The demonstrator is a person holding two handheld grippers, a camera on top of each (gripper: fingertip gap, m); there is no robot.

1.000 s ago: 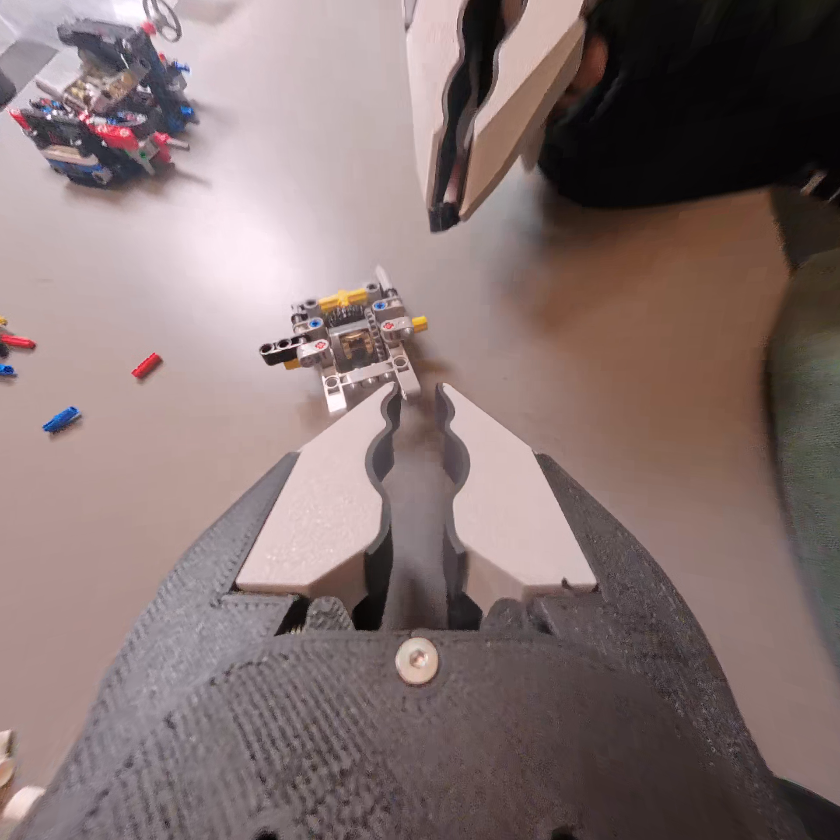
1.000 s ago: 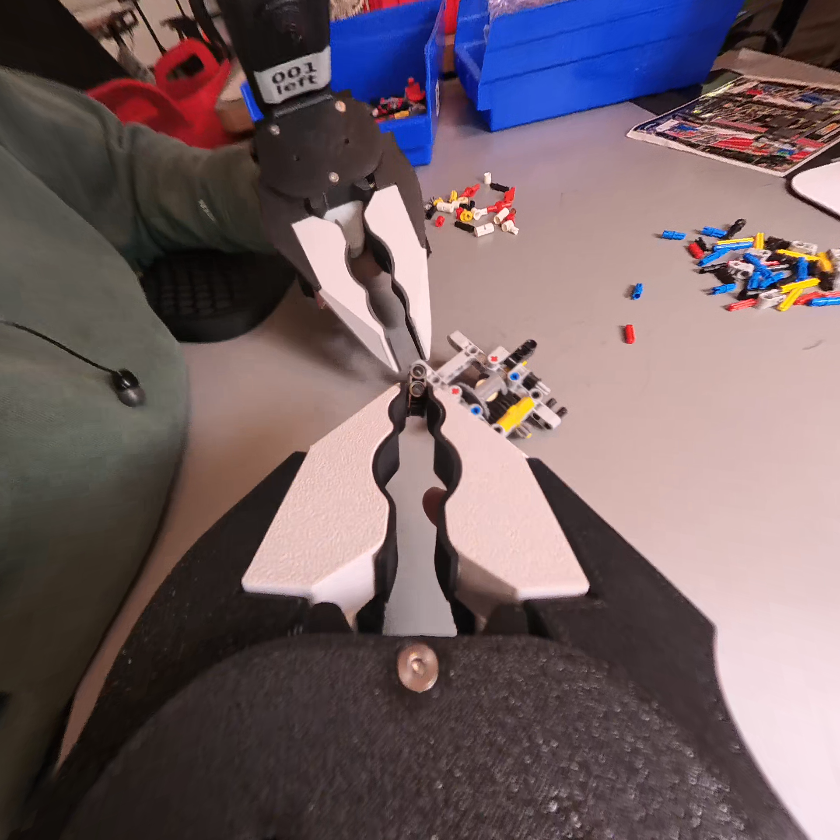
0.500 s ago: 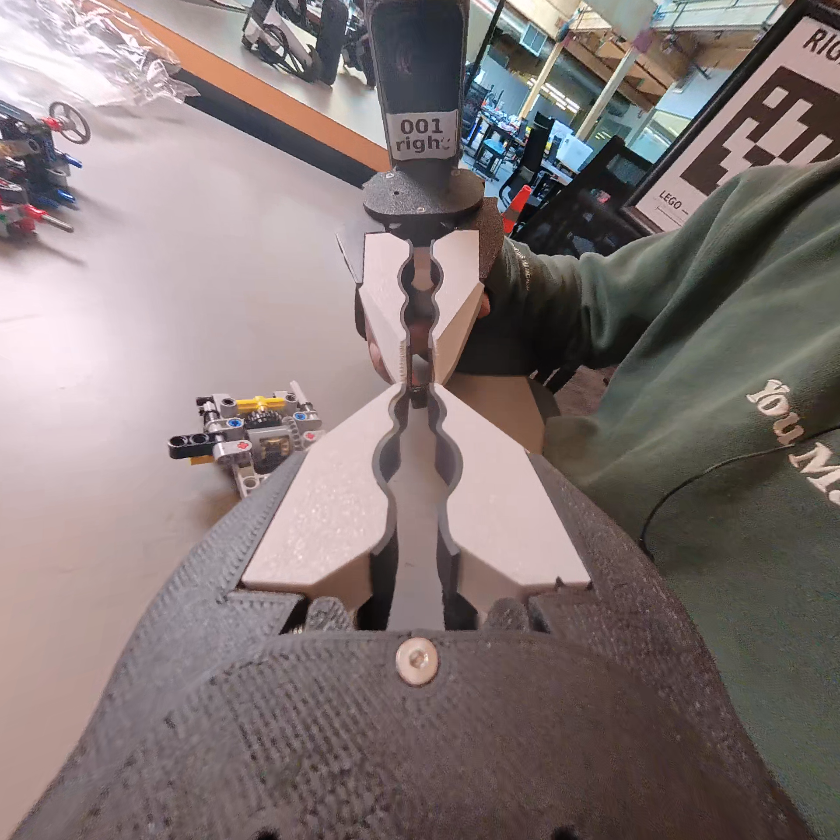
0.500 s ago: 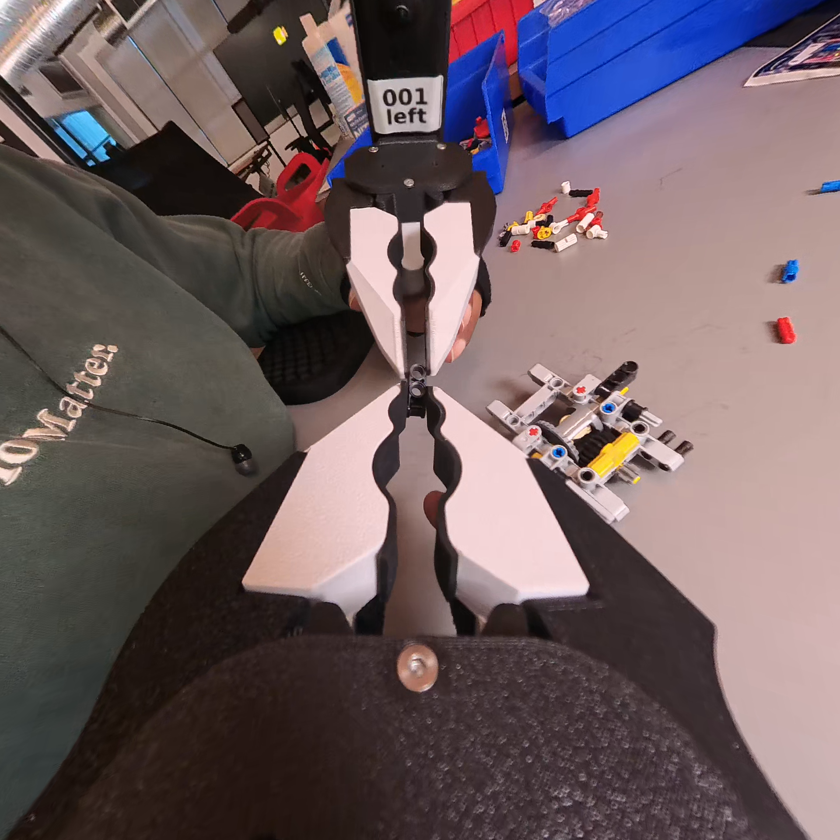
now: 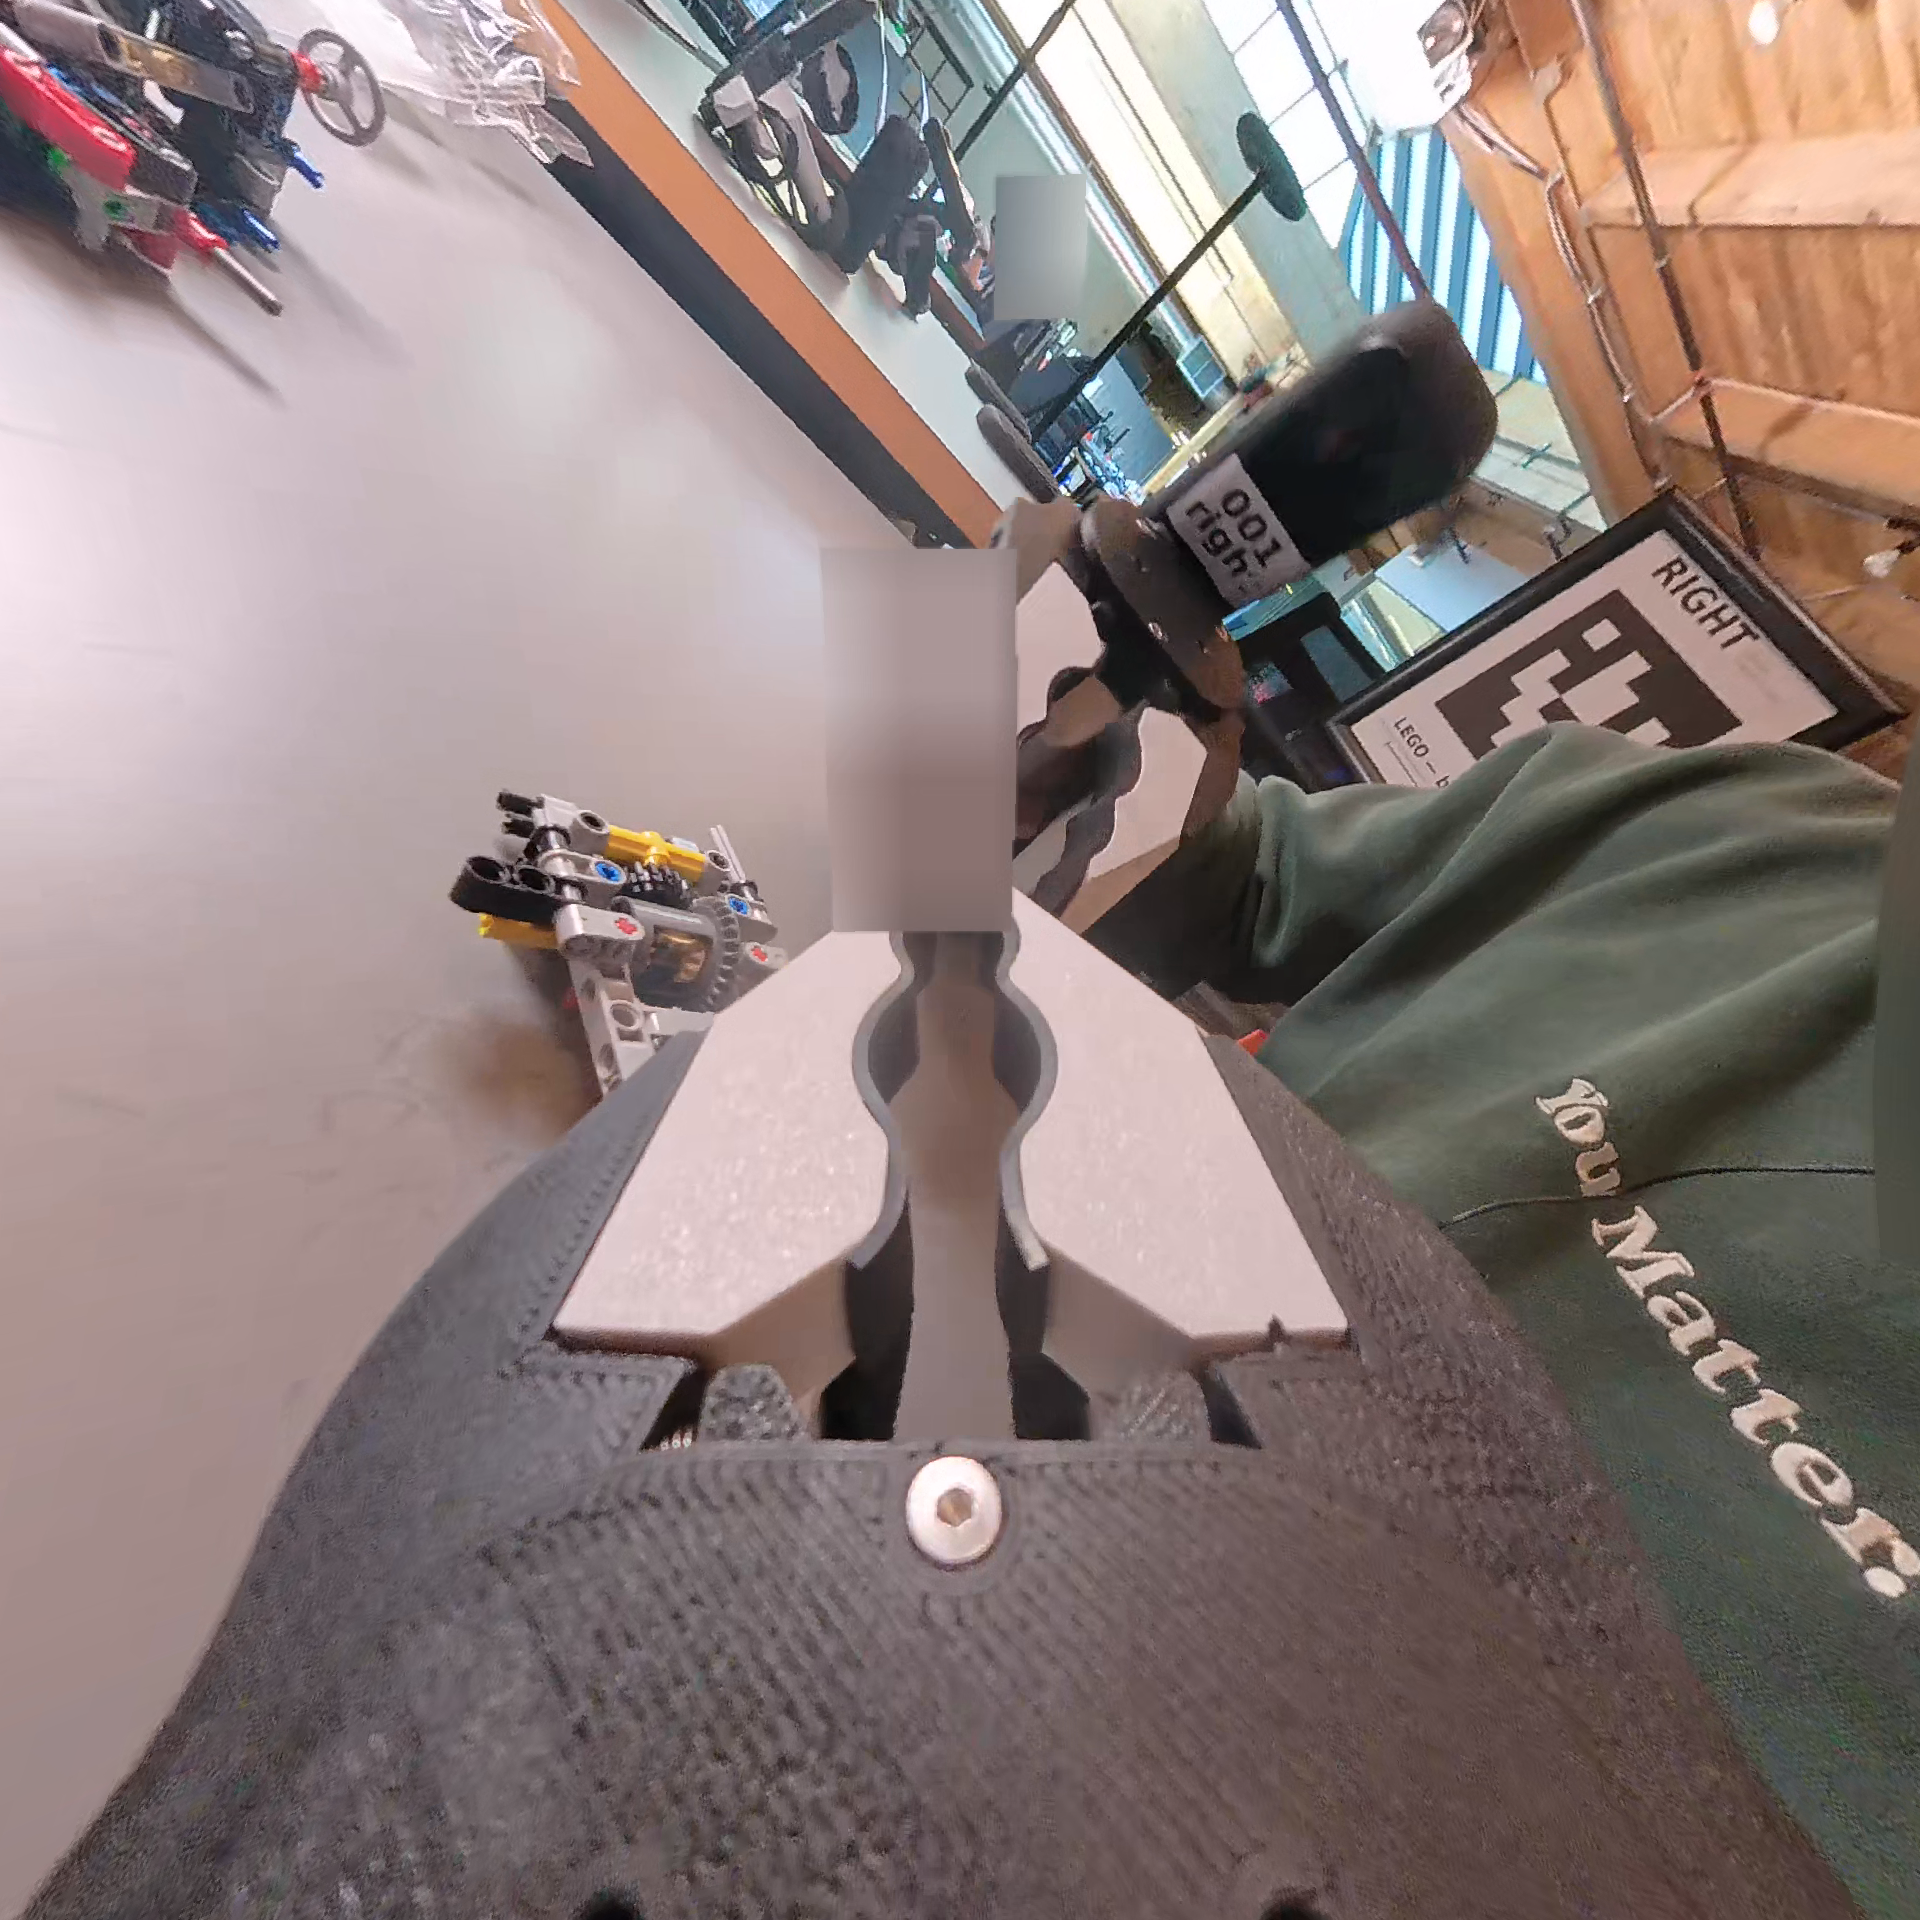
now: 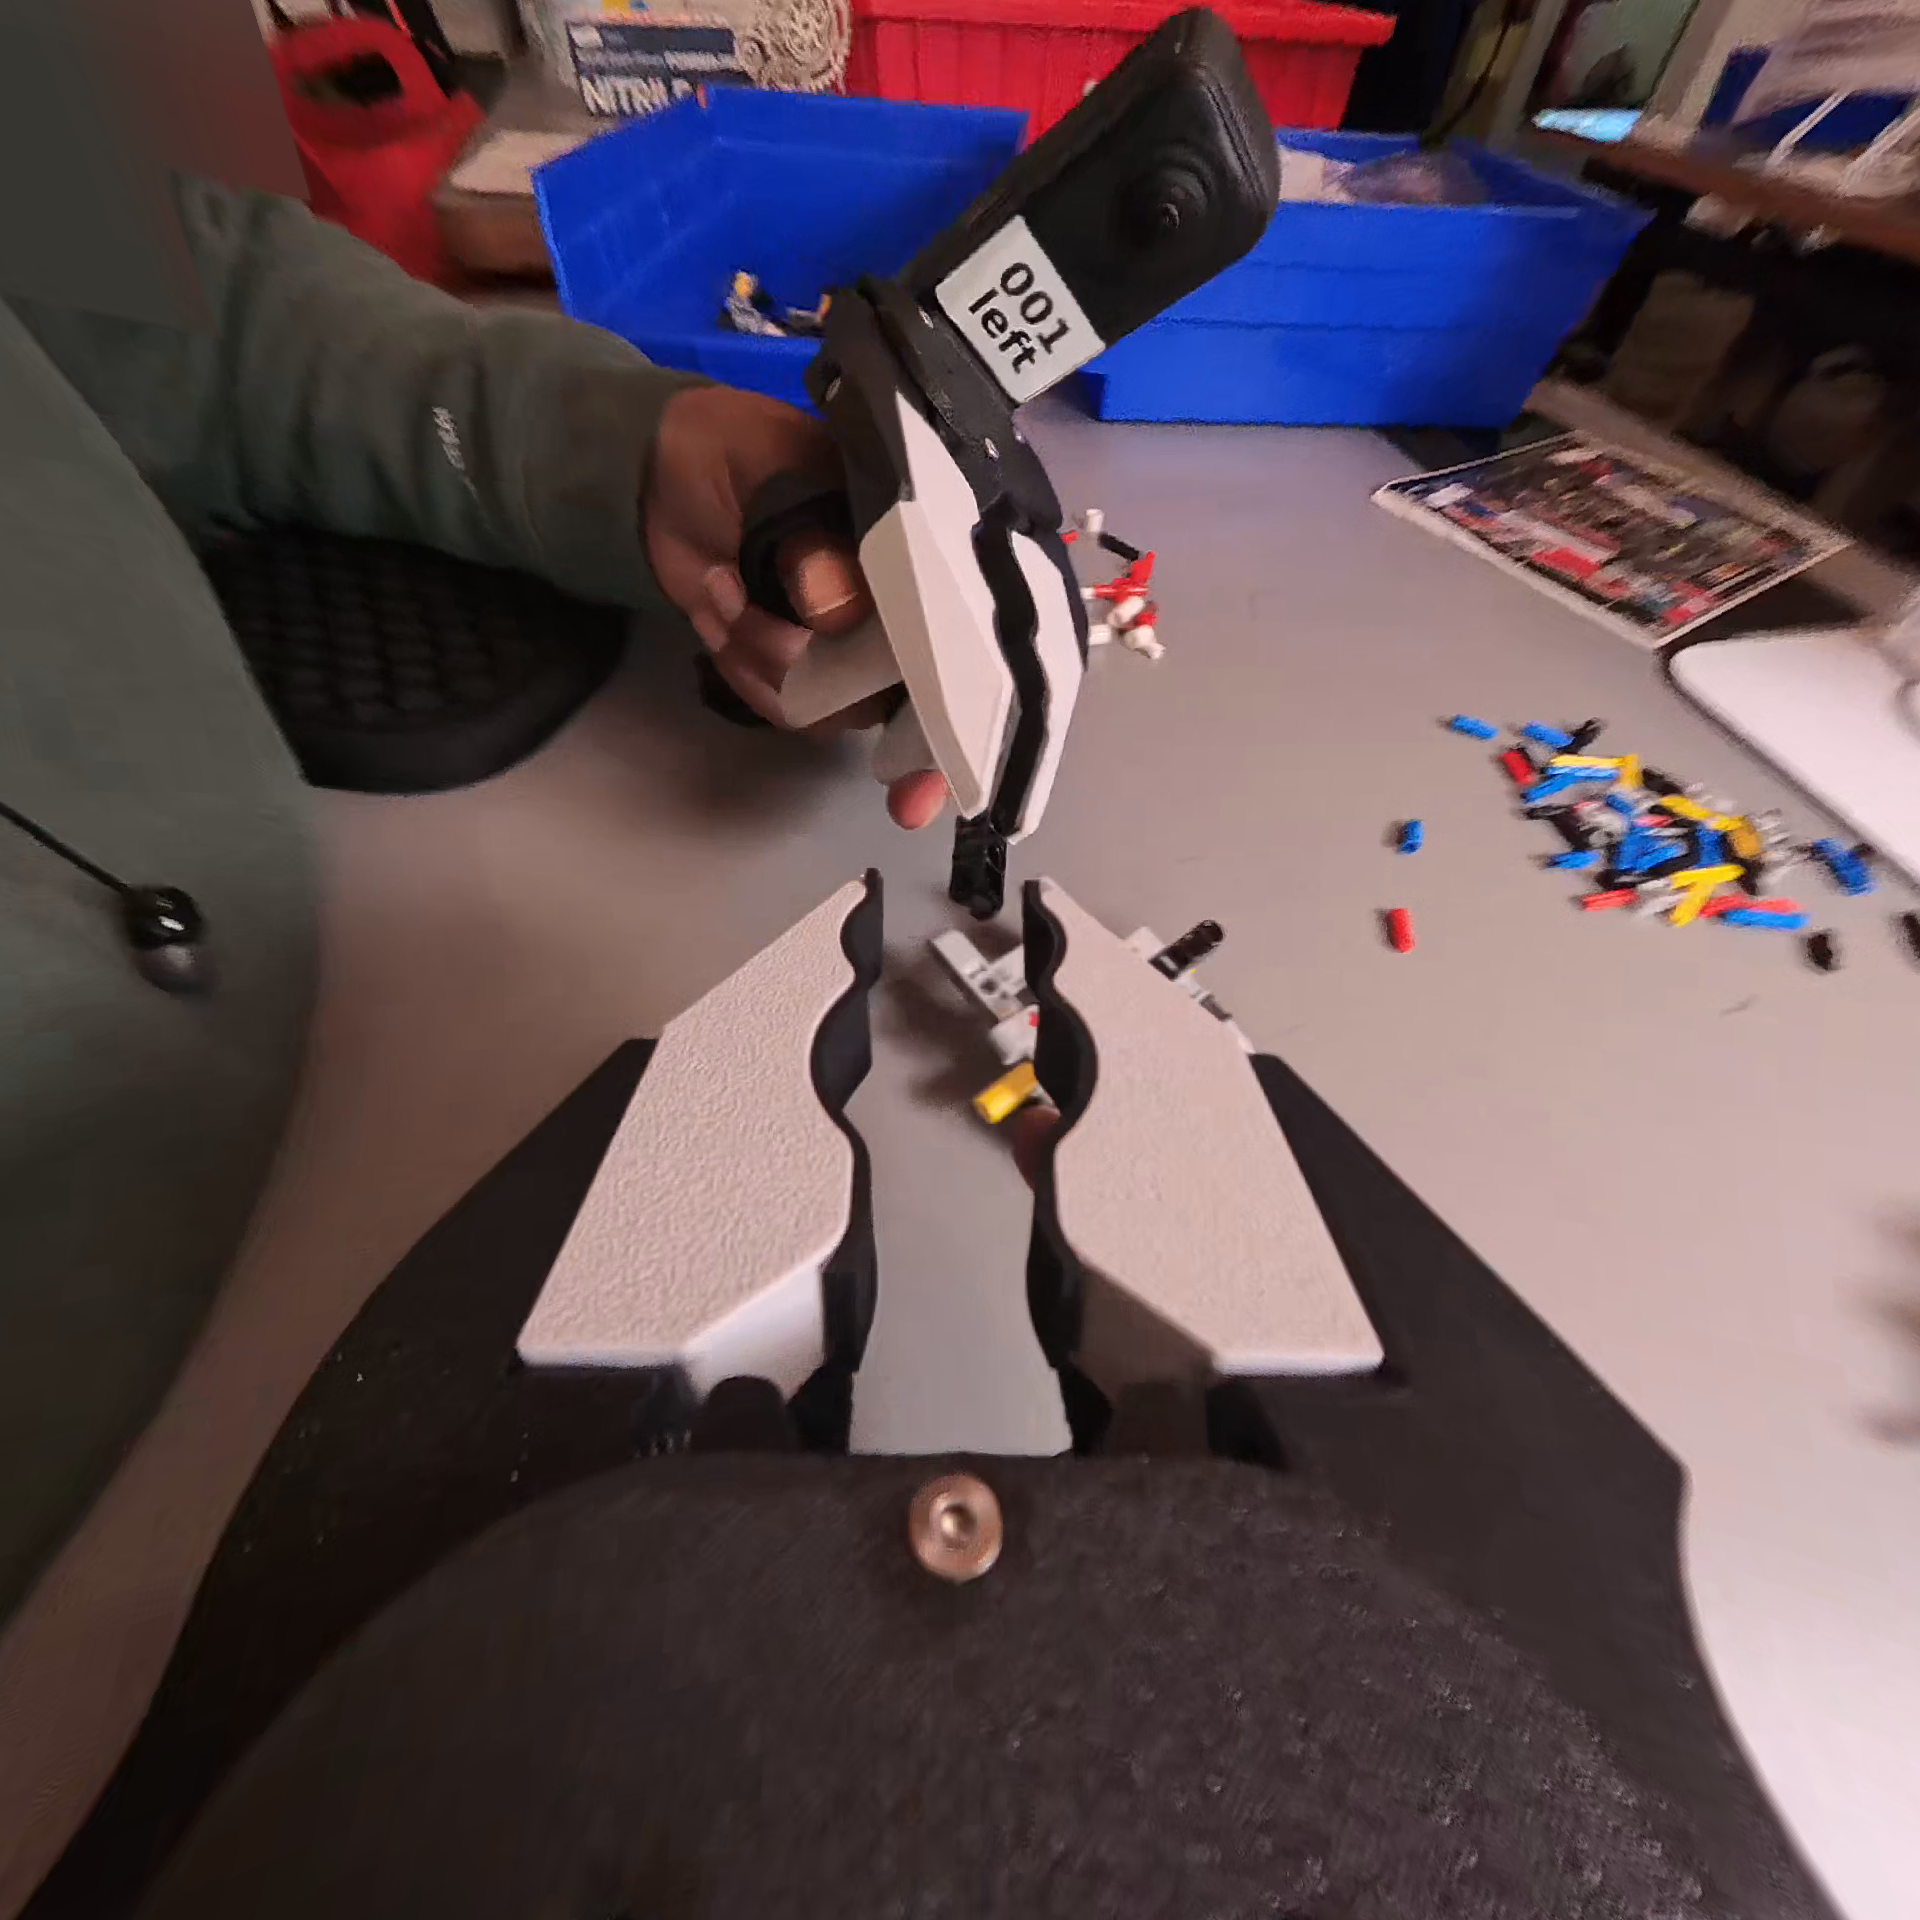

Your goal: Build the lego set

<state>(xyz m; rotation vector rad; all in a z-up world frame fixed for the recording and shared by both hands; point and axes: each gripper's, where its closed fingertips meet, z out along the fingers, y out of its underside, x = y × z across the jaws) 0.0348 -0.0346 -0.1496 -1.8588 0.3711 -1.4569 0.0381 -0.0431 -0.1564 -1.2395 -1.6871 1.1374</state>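
Observation:
In the right wrist view my left gripper (image 6: 1003, 826) is shut on a small black lego piece (image 6: 977, 868), which hangs from its tips above the table. My right gripper (image 6: 954, 891) is open and empty, its tips just below and either side of that piece. A small grey, yellow and black lego assembly (image 6: 987, 977) lies on the table under the right gripper's fingers. It also shows in the left wrist view (image 5: 623, 914), left of my left gripper (image 5: 954, 951), whose tips are hidden by a blurred patch. The right gripper (image 5: 1049, 862) is just beyond.
A pile of loose blue, yellow, red and black pieces (image 6: 1662, 831) lies to the right, and a smaller red and white pile (image 6: 1122, 592) behind. Blue bins (image 6: 1351, 281) and an instruction booklet (image 6: 1600, 530) stand at the back. A large lego build (image 5: 125, 135) sits far left. The tips of both grippers are at nearly the same place.
The grippers met tip to tip with the black piece in the right one. Now the right gripper has opened and let go, and the left gripper holds the piece.

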